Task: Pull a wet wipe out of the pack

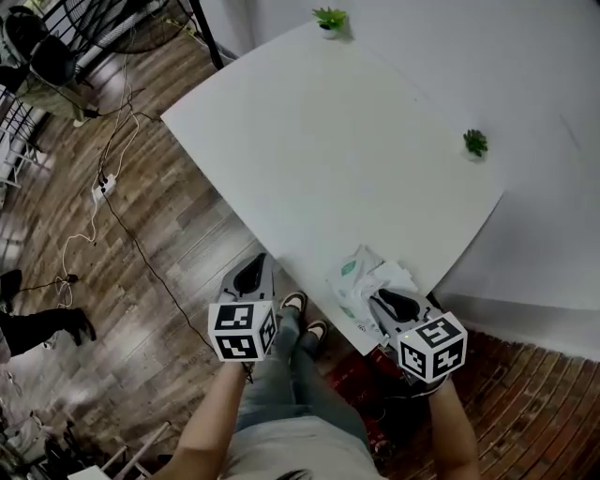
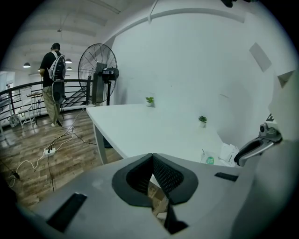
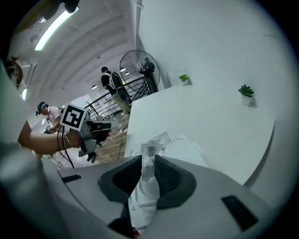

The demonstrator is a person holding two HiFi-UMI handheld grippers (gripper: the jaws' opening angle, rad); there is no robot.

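Observation:
The wet wipe pack (image 1: 354, 279), white with a green round label, lies at the near edge of the white table (image 1: 328, 141). My right gripper (image 1: 386, 300) is right over it. In the right gripper view the jaws are shut on a white wipe (image 3: 148, 161) that rises between them above the pack (image 3: 183, 148). My left gripper (image 1: 251, 274) hangs left of the pack, off the table edge over the floor, shut with nothing in it (image 2: 152, 158). The left gripper view shows the pack (image 2: 210, 160) at the right.
Two small potted plants (image 1: 330, 19) (image 1: 475, 142) stand at the table's far side and right side. A standing fan (image 2: 97, 70) and a person (image 2: 53, 84) are beyond the table. Cables (image 1: 103, 187) trail over the wooden floor at the left.

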